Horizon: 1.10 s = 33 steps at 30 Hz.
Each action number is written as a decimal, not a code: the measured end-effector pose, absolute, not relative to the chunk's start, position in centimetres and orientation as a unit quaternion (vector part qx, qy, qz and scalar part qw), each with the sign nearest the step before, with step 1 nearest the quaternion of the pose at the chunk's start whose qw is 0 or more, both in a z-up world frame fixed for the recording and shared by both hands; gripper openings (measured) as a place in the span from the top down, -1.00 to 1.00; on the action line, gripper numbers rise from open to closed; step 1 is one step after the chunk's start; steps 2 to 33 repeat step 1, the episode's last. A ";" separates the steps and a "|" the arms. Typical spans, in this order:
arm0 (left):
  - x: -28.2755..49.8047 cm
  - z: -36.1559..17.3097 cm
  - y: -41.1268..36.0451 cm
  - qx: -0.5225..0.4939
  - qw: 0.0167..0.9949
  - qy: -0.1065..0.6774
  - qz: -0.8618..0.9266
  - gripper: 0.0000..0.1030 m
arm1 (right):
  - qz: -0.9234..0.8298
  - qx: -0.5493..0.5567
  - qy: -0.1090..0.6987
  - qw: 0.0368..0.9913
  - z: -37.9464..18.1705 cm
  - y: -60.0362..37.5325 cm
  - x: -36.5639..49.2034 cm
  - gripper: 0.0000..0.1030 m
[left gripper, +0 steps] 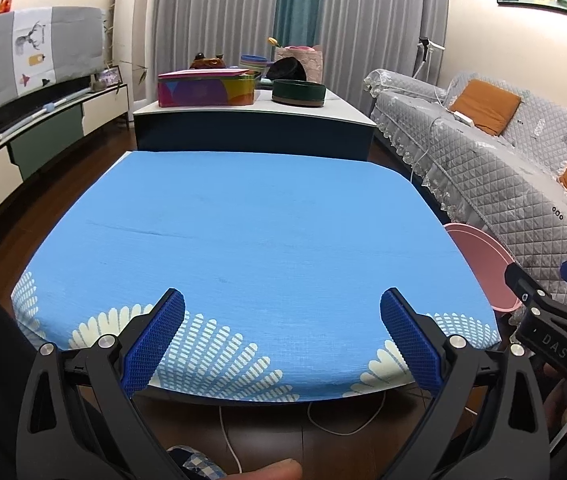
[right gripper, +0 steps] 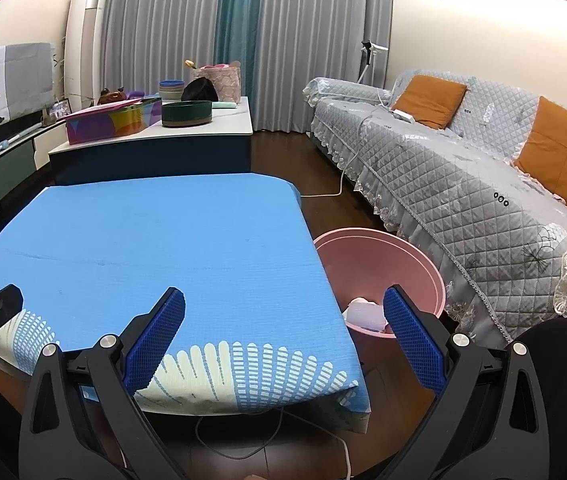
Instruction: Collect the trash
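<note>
Two grippers you hold, left gripper and right gripper, gape wide; crumpled white paper trash lies in the round pink plastic basin.

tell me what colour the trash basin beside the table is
Pink; the basin shows best in the right wrist view.

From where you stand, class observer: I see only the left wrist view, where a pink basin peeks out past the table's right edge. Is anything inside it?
Observer: Yes. In the right wrist view the pink basin holds crumpled white and pink trash at its bottom.
Operator: Where does the basin stand?
Observer: On the floor, between the blue-covered table and the grey sofa.
Operator: Is the right gripper holding anything?
Observer: No. The right gripper is open and empty, as is the left gripper.
</note>
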State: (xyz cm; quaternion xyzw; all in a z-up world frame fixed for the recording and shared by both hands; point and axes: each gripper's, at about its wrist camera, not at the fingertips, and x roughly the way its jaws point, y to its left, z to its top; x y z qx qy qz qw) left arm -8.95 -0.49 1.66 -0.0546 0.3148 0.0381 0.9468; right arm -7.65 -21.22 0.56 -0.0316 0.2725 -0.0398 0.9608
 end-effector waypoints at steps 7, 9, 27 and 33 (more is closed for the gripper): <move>-8.9 1.7 -0.4 -0.054 0.947 0.314 0.038 -0.85 | -0.040 -0.031 0.272 0.961 0.6 -21.2 -7.7 -0.90; -8.9 1.7 -0.4 -0.054 0.947 0.314 0.038 -0.85 | -0.040 -0.031 0.272 0.961 0.6 -21.2 -7.7 -0.90; -8.9 1.7 -0.4 -0.054 0.947 0.314 0.038 -0.85 | -0.040 -0.031 0.272 0.961 0.6 -21.2 -7.7 -0.90; -8.9 1.7 -0.4 -0.054 0.947 0.314 0.038 -0.85 | -0.040 -0.031 0.272 0.961 0.6 -21.2 -7.7 -0.90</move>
